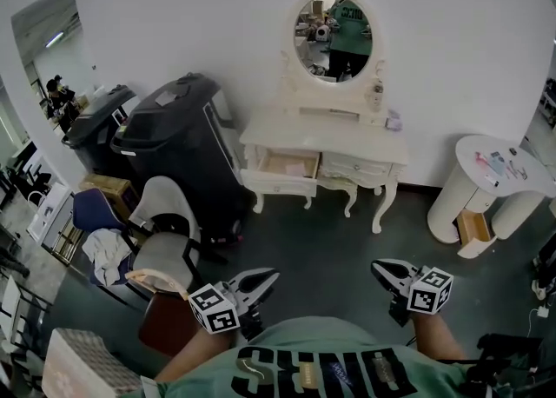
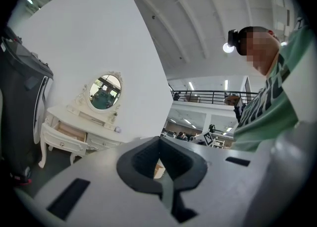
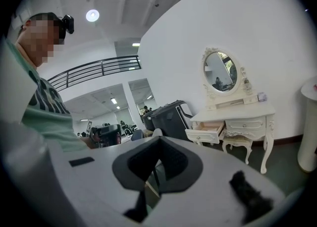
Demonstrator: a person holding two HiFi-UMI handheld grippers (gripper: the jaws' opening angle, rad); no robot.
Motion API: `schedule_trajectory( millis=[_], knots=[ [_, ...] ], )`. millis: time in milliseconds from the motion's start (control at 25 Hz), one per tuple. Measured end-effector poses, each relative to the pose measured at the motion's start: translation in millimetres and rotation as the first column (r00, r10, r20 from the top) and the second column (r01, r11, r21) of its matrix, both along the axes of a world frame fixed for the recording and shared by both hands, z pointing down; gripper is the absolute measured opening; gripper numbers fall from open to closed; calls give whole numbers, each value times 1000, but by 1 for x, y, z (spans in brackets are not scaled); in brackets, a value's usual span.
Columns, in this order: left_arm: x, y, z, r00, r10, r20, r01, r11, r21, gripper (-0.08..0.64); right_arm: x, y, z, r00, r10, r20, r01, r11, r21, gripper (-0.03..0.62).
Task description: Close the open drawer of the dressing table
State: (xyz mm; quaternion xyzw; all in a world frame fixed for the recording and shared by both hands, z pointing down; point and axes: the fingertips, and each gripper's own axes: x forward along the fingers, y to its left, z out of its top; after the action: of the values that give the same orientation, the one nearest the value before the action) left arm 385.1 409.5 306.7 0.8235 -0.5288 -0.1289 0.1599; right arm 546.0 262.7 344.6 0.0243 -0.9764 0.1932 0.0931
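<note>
Carved cream dressing bench (image 1: pixel 326 140) against far white wall (image 1: pixel 174 14), wooden drawer (image 1: pixel 282 170) out; left claw (image 1: pixel 271 276), right claw (image 1: pixel 377 266) closed, empty.

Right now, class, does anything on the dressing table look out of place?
Yes: the left drawer of the dressing table stands pulled out, its wooden inside showing, while the right drawer sits flush.

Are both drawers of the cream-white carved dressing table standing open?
No, only the left drawer of the cream-white carved dressing table is pulled out, while the right drawer sits flush with its front.
</note>
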Motion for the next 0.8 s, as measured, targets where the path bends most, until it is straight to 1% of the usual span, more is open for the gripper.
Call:
schedule_trajectory(
  millis=[160,280,400,560,680,800],
  knots=[
    [-43,9,-1,1000,3,-1,-3,1000,5,8,-42,14,-7,1000,-3,2,3,1000,6,12],
    [-85,16,-9,1000,8,1,-8,999,37,8,-82,25,-16,1000,-5,-6,5,999,39,12],
    [-131,26,-16,1000,11,10,-12,998,56,8,-126,31,-28,1000,8,4,-8,999,53,12],
    [-190,38,-22,1000,-7,6,7,997,77,8,-182,44,-36,1000,-8,-4,8,997,73,12],
    [-223,44,-24,1000,-3,1,3,997,82,8,-216,51,-41,1000,-13,-9,14,996,86,12],
    [-249,48,-22,1000,8,-4,-8,997,79,8,-239,52,-46,1000,2,-11,-1,996,88,12]
  ],
)
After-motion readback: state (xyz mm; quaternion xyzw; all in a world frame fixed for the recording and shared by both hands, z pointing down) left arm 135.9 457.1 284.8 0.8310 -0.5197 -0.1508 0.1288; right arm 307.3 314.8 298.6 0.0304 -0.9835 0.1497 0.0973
